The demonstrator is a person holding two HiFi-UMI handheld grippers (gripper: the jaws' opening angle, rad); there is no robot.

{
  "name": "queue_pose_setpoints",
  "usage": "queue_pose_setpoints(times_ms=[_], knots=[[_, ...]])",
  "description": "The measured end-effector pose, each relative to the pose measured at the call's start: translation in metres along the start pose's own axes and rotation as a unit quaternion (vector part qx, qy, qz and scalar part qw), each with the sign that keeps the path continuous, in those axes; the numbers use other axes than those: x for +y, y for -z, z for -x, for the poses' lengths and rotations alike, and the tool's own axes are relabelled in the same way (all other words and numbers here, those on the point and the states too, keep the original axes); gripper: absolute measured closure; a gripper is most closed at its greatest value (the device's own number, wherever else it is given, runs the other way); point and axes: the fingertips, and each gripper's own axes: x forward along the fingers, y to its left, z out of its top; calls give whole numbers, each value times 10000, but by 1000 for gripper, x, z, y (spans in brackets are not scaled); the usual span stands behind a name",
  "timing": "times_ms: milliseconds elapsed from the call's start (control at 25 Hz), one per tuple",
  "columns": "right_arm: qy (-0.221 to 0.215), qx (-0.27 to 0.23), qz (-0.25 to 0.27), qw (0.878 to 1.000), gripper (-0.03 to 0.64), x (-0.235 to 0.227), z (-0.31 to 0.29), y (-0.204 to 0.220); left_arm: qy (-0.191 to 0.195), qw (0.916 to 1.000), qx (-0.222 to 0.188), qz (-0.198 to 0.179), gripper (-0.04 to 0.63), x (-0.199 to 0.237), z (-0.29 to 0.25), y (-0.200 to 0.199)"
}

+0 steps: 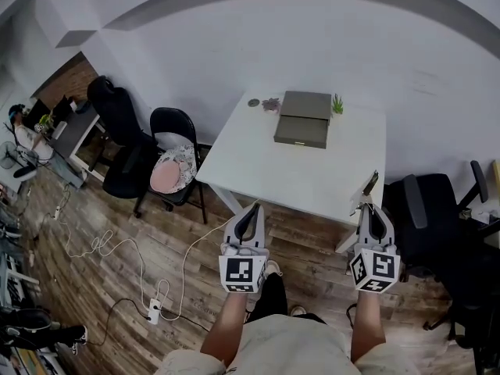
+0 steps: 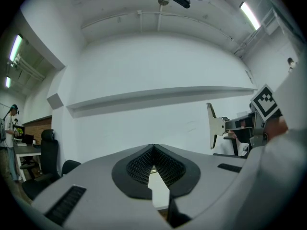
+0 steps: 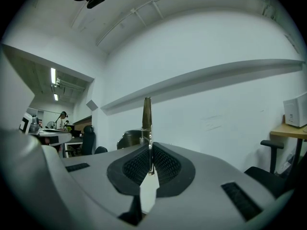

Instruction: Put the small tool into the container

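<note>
A flat dark grey container [image 1: 303, 119] with its lid closed lies at the far side of the white table [image 1: 258, 162]. My right gripper [image 1: 367, 206] is shut on a small metal tool [image 1: 367, 190], which sticks up past the fingertips just over the table's near right corner. In the right gripper view the tool [image 3: 147, 113] stands upright, pinched between the pads. My left gripper [image 1: 254, 208] is shut with nothing in it, near the table's front edge. In the left gripper view the tool [image 2: 213, 126] shows at the right, beyond my shut left gripper [image 2: 153, 148].
A small potted plant [image 1: 337, 105] and two small objects [image 1: 271, 104] sit at the table's back edge. A folding chair with a cushion [image 1: 173, 166] and a black office chair [image 1: 125, 143] stand to the left, another office chair [image 1: 433, 209] to the right. Cables and a power strip [image 1: 155, 311] lie on the wood floor.
</note>
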Motion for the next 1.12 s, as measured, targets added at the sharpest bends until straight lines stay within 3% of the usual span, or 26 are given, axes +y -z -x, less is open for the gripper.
queue_pose_setpoints(times_ms=[440,1120], knots=[[144,-76,225,9996,601,25,-85,-15,116,9997,-193,114,589,64,-77,2],[494,140,419,9978,601,67,-222,-16,492,9981,-173,341,589,164,-192,30]])
